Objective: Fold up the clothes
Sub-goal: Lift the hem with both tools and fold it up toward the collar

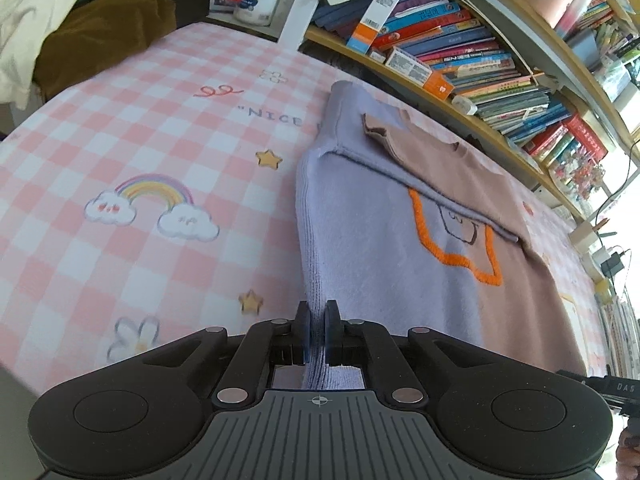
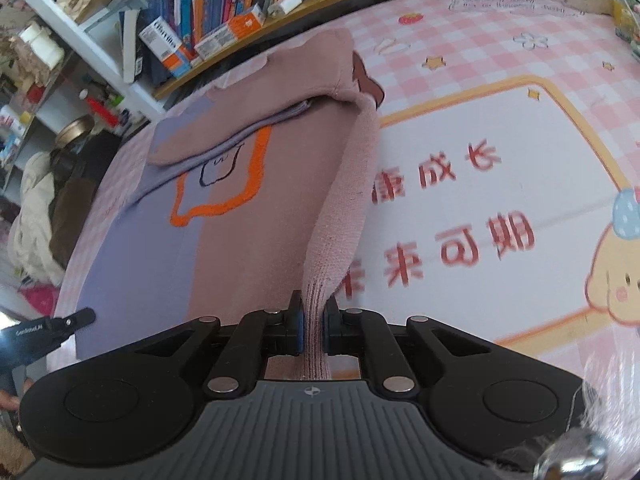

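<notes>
One sweater [image 1: 400, 248], my two grippers. My left gripper [image 1: 318, 334] and right gripper [image 2: 314, 330] each pinch its ribbed hem. It's lilac and dusty pink, orange-stitched ahead.

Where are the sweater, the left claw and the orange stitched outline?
sweater [image 1: 384, 272], left wrist view, lilac front panel.
left claw [image 1: 318, 332], left wrist view, between fingertips pinching the lilac hem.
orange stitched outline [image 2: 224, 204], right wrist view, lower stitched edge.
</notes>
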